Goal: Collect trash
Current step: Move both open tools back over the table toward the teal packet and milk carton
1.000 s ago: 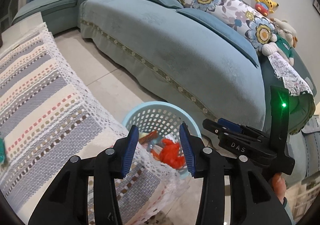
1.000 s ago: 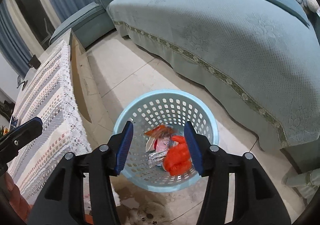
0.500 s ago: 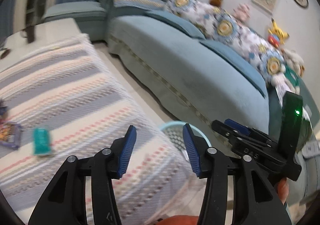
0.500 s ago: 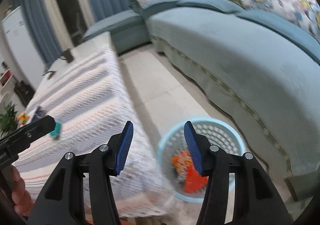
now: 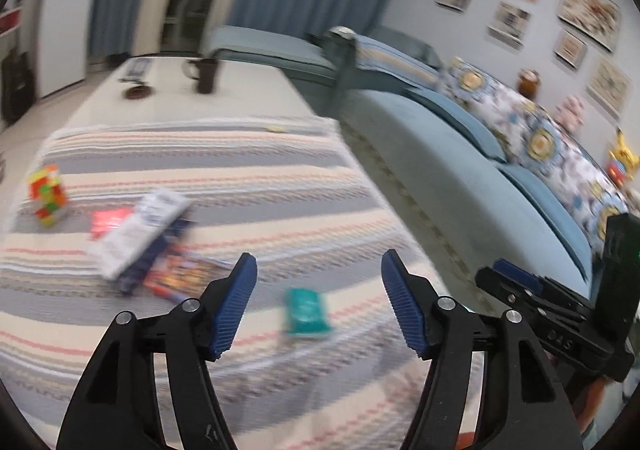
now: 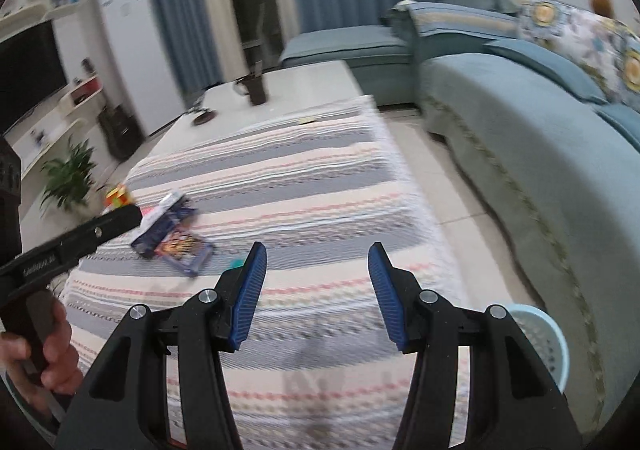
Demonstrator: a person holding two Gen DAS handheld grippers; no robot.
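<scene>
My left gripper (image 5: 318, 290) is open and empty above the striped tablecloth (image 5: 280, 185). A small teal packet (image 5: 306, 313) lies just beyond its tips. Further left lie a white wrapper (image 5: 140, 232), a red wrapper (image 5: 108, 221) and a colourful wrapper (image 5: 180, 274). My right gripper (image 6: 314, 282) is open and empty over the same cloth (image 6: 320, 185). The wrappers (image 6: 172, 234) lie to its left, and the teal packet (image 6: 237, 262) peeks out behind its left finger. The light blue basket (image 6: 548, 342) stands on the floor at lower right.
A multicoloured cube (image 5: 47, 193) sits at the cloth's left edge. A dark mug (image 5: 206, 74) and small dark items stand at the table's far end. The blue sofa (image 5: 460, 177) runs along the right. A plant (image 6: 68, 177) and shelves are at left.
Both grippers have swung up and left, away from the basket, to face the table top. The wrappers and teal packet have come into view. Both stay open.
</scene>
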